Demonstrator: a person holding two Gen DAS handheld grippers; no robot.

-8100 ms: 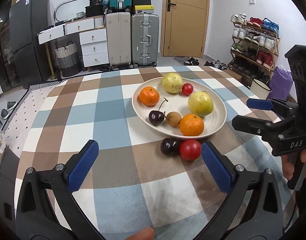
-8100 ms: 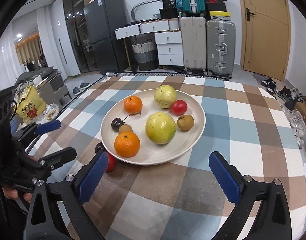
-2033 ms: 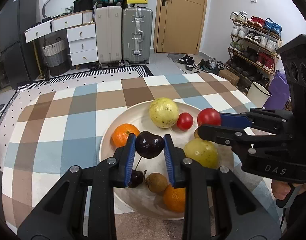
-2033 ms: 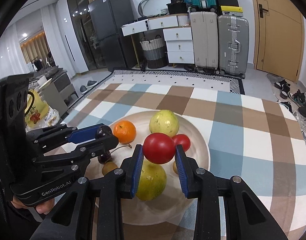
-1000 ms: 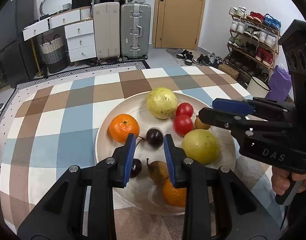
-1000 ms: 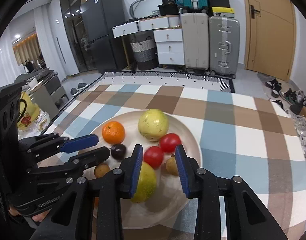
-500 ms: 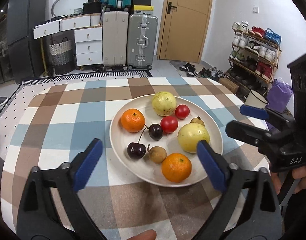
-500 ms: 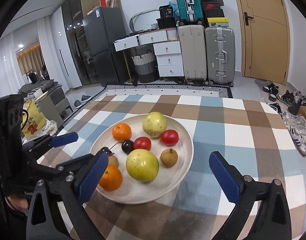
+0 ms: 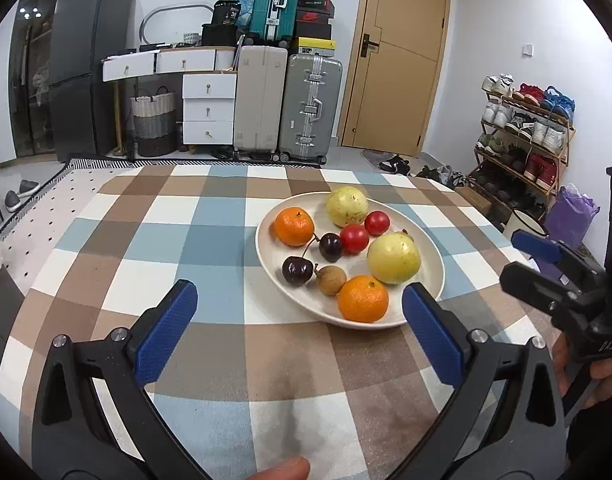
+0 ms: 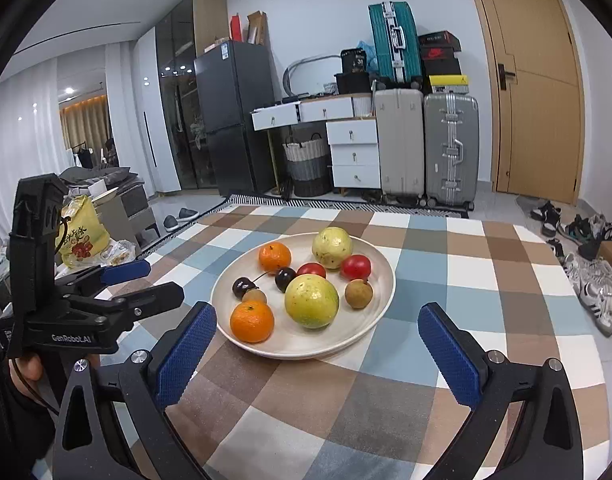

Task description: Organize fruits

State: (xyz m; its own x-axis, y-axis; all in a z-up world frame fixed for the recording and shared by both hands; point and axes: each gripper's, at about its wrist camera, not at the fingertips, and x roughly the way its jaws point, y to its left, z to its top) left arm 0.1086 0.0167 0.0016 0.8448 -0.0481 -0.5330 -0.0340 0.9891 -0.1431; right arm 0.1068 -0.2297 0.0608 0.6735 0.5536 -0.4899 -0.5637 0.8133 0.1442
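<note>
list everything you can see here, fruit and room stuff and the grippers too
plate: 1, cream, on the checked tablecloth
oranges: 2, orange, near and far left of plate
guavas: 2, yellow-green, plate's back and right
tomatoes: 2, red, plate centre
cherries: 2, dark, left of centre
longans: 2, brown, one each side of the near guava
suitcases: 3, beige, silver, teal, back wall
drawers: white, beside suitcases
fridge: 1, black, back left
door: 1, tan
shoe rack: 1, right wall
left gripper: open, empty
right gripper: open, empty

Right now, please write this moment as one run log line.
left gripper: open, empty | right gripper: open, empty | plate: holds all visible fruits | tablecloth: no loose fruit visible
</note>
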